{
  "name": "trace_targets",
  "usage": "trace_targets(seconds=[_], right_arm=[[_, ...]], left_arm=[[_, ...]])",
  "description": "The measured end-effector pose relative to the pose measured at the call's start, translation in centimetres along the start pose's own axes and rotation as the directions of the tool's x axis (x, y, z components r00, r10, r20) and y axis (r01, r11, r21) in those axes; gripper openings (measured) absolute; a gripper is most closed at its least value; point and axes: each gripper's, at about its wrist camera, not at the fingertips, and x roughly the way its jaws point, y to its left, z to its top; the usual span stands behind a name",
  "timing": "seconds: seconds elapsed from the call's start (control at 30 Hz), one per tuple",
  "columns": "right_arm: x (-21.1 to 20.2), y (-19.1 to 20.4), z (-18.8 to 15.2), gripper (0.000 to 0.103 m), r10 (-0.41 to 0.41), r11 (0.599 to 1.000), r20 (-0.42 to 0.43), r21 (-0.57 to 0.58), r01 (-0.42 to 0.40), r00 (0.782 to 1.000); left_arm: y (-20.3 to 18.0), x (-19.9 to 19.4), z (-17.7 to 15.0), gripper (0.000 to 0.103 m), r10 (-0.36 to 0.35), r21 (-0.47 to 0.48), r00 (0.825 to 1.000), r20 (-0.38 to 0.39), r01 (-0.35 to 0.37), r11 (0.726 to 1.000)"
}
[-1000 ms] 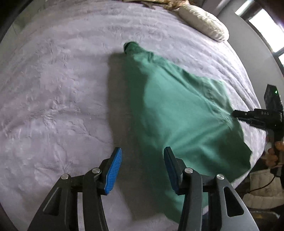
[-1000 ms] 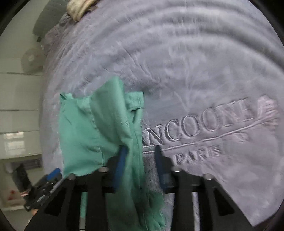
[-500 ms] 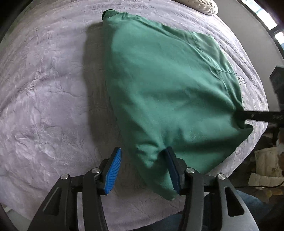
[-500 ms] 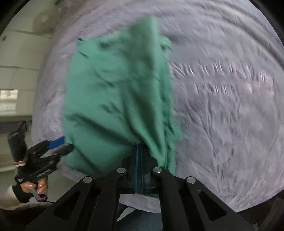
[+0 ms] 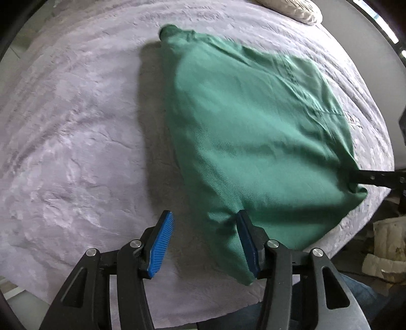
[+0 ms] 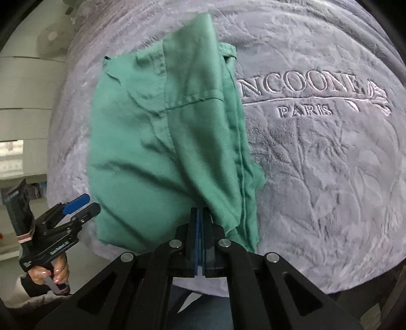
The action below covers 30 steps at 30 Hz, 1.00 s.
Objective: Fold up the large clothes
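Now, from the left: the left gripper (image 5: 204, 236) gapes wide over a plush lilac blanket (image 5: 76, 127), the green garment (image 5: 253, 142) spread beside it, a cream pillow (image 5: 297, 10) beyond. From the right: the right gripper (image 6: 200, 228) pinches the garment's (image 6: 165, 142) edge; "PARIS" lettering (image 6: 304, 110) shows, pale wall (image 6: 22, 83) behind.

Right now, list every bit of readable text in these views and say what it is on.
"NCOONE": embossed on the grey blanket; its start is hidden behind the green garment.
"PARIS": embossed beneath it.
Small white label on the left gripper body: too blurred to read.
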Motion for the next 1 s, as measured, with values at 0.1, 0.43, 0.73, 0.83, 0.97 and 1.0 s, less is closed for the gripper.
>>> trace_targets(seconds=[0.1,0.43,0.73,0.83,0.97,1.0], right_arm=[[-1.8,0.5,-0.3,0.003,0.008,1.0,0.027,0.008,-0.008,1.0],[-3.9,4.6,1.6,0.054,-0.227,0.973,0.116,-0.014,0.23,0.967],[-4.1,5.2,2.1,0.102,-0.284,0.957,0.164,-0.018,0.291,0.945],[-4.5,5.2,1.9,0.102,-0.288,0.955,0.167,-0.017,0.295,0.943],[-4.9,5.3,1.6,0.103,-0.296,0.952,0.167,-0.027,0.304,0.941],[-4.9,5.4,1.6,0.103,-0.299,0.951,0.168,-0.03,0.308,0.939]], left_arm=[[0.5,-0.7,0.6,0.053,0.039,-0.025,0.999,0.017,-0.038,0.999],[1.9,-2.8,2.3,0.103,0.108,-0.113,0.994,0.027,-0.104,0.988],[1.5,-3.2,2.3,0.103,0.132,-0.115,0.991,0.024,-0.128,0.985],[1.3,-3.3,2.3,0.103,0.149,-0.11,0.989,0.023,-0.145,0.983],[1.1,-3.4,2.3,0.103,0.164,-0.111,0.986,0.026,-0.16,0.981],[1.0,-3.4,2.3,0.103,0.172,-0.109,0.985,0.026,-0.168,0.98]])
